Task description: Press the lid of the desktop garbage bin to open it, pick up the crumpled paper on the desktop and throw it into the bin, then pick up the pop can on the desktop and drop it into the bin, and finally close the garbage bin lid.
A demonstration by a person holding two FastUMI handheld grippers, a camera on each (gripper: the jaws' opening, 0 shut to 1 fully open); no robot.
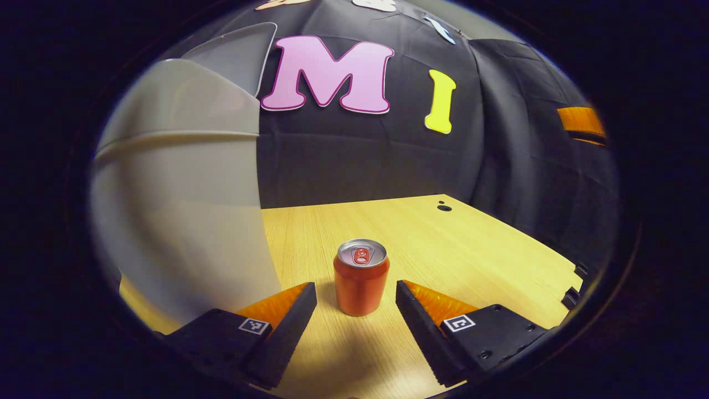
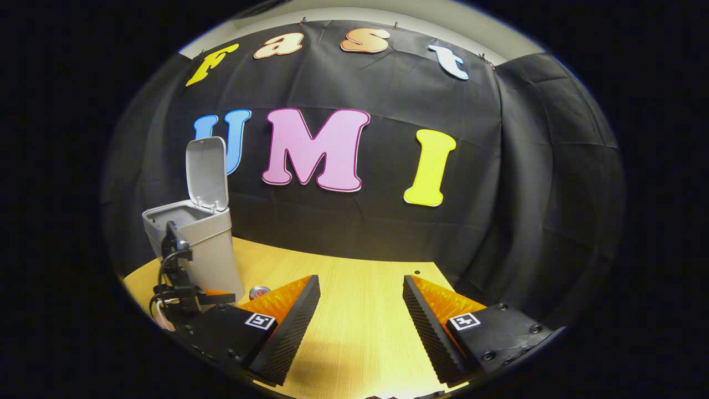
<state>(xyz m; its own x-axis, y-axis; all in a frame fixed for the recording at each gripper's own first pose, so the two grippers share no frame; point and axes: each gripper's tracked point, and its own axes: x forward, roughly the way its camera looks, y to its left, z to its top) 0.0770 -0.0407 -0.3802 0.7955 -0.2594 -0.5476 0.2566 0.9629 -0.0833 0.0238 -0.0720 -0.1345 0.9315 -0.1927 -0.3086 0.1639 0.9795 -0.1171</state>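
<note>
We are holding the left claw [image 1: 356,302] spread wide, the upright pop can [image 1: 361,276] standing between its fingertips, untouched, beside the garbage bin [image 1: 183,221]. Our right claw [image 2: 361,302] is hanging open over the bare surface [image 2: 360,332], gripping nothing; the bin's lid [image 2: 207,173] is standing open.

black cloth wall [image 2: 360,233] | light wood table [image 2: 360,310] | pale ceiling strip [image 2: 476,25]

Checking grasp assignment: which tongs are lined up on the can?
The left tongs: open, with the upright can just ahead between their tips, beside the bin. The right tongs face bare table.
</note>
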